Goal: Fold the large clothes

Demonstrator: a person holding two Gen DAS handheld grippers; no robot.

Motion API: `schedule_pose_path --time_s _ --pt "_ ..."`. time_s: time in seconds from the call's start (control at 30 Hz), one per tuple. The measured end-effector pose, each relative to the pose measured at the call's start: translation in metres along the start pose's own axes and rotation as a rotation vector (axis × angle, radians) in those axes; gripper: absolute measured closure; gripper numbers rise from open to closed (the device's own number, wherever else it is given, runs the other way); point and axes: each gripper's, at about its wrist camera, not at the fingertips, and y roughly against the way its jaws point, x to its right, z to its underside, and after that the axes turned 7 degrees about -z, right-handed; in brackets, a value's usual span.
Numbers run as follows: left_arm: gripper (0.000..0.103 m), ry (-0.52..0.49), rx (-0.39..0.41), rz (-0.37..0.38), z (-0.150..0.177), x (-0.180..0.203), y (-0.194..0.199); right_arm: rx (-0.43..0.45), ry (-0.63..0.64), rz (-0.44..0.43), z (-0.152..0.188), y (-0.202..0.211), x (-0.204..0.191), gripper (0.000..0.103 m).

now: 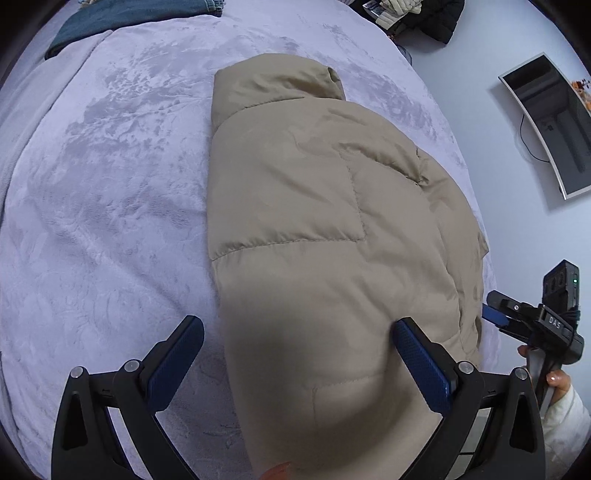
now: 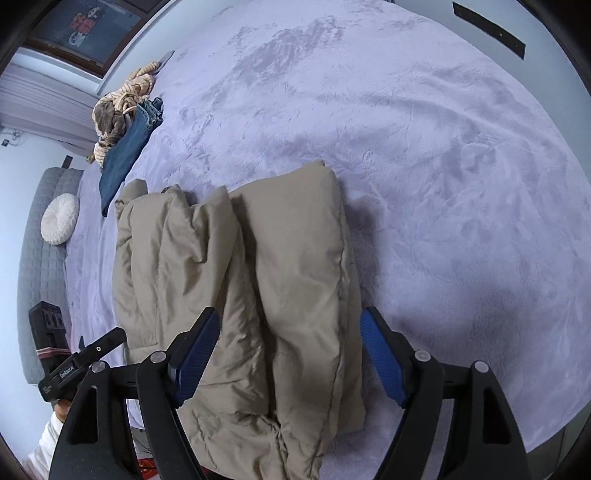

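Note:
A beige padded jacket (image 1: 317, 221) lies folded lengthwise on a lilac fleece bedspread (image 1: 103, 206), its hood at the far end. My left gripper (image 1: 295, 328) is open, its blue-padded jaws spread wide over the jacket's near end; nothing is held. In the right wrist view the jacket (image 2: 258, 266) shows as bunched folds near the bed edge. My right gripper (image 2: 288, 325) is open, jaws straddling the folded jacket without closing on it. The right gripper also shows at the left wrist view's right edge (image 1: 491, 314).
Blue jeans (image 2: 129, 147) and a striped tan garment (image 2: 122, 107) lie at the bed's far side. A grey sofa with a round white cushion (image 2: 59, 218) stands beside the bed. A mirror (image 1: 554, 125) leans on the wall. Dark clothes (image 1: 424, 14) are piled beyond the bed.

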Motion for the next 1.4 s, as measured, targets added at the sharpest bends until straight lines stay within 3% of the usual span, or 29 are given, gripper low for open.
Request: schedule_pose_path --time_s 0.17,0.37,0.43,0.5,0.6,0.67,0.83,0.97,1.2,1.3,1.4 --pt "0.0 0.037 -0.039 0.099 -0.004 -0.007 -0.016 -0.04 -0.057 -0.117 -0.015 -0.018 0.031 0.021" --pt "0.0 0.062 -0.048 0.131 -0.007 -0.012 -0.027 -0.063 -0.142 -0.246 -0.022 -0.047 0.062 0.021" --pt "0.0 0.066 -0.05 0.135 -0.008 -0.012 -0.03 -0.065 -0.15 -0.283 -0.024 -0.056 0.065 0.002" --pt "0.0 0.069 -0.053 0.138 -0.007 -0.011 -0.033 -0.07 -0.152 -0.331 -0.028 -0.063 0.064 0.0" --pt "0.0 0.071 -0.061 0.142 -0.008 -0.01 -0.038 -0.096 -0.178 -0.51 -0.031 -0.068 0.053 0.0" --pt "0.0 0.074 -0.067 0.156 -0.009 -0.011 -0.039 -0.11 -0.164 -0.563 -0.032 -0.066 0.043 0.0" --pt "0.0 0.116 0.002 0.255 -0.032 -0.042 -0.029 -0.198 0.005 -0.45 -0.038 -0.069 0.011 0.0" --pt "0.0 0.123 -0.057 0.358 -0.041 -0.058 -0.054 -0.267 0.077 -0.364 -0.042 -0.089 -0.003 0.0" --pt "0.0 0.165 -0.127 0.517 -0.037 -0.064 -0.084 -0.312 0.079 -0.381 -0.052 -0.131 -0.007 0.0" --pt "0.0 0.186 -0.129 0.496 -0.034 -0.058 -0.088 -0.32 0.06 -0.394 -0.057 -0.144 -0.008 0.0" --pt "0.0 0.158 -0.118 0.39 -0.031 -0.041 -0.084 -0.332 0.054 -0.377 -0.059 -0.147 -0.011 0.0"
